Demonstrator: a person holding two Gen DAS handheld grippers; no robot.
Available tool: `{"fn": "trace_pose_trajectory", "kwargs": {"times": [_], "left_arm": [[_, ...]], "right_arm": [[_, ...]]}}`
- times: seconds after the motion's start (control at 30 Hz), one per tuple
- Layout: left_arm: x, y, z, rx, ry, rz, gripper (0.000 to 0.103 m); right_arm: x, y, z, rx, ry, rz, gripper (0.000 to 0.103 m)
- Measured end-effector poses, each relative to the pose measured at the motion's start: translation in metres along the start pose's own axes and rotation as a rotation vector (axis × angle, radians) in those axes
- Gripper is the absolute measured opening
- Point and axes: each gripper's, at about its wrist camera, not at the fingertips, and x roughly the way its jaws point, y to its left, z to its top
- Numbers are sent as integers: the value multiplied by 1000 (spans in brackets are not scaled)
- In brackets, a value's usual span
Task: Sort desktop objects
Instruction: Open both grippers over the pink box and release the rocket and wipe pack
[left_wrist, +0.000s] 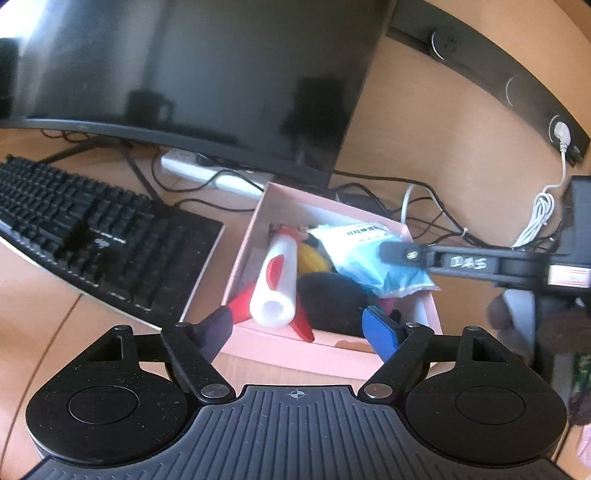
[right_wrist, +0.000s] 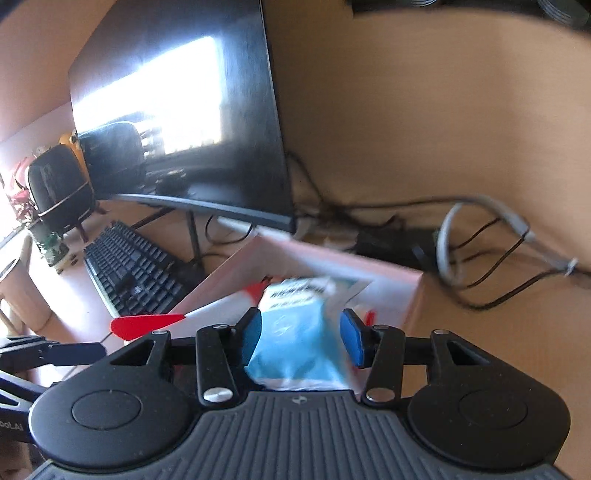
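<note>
Right wrist view shows the right tool clamped on a blue plastic packet, blue pads pressing both its sides, held over the pink box; the packet's long axis runs forward along the fingers, so the drop lies straight below. Left wrist view has the left tool with pads spread apart and empty, at the box's near wall beside the toy rocket lying inside; the right tool is the nearer one for placing.

Pink box, light-blue packet
</note>
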Motion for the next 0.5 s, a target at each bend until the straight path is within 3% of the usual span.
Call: {"fn": "trace_pose_trajectory", "kwargs": {"times": [0.17, 0.23, 0.3, 0.5], "left_arm": [[16, -14, 3, 51, -3, -20, 77], [23, -16, 5, 73, -6, -15, 60], [31, -11, 9, 79, -4, 4, 50], [49, 17, 31, 59, -7, 59, 50]], "right_arm": [[12, -7, -2, -22, 26, -42, 44], [9, -11, -1, -43, 25, -56, 44], [6, -16, -2, -46, 27, -66, 44], [2, -23, -6, -32, 30, -47, 44]]}}
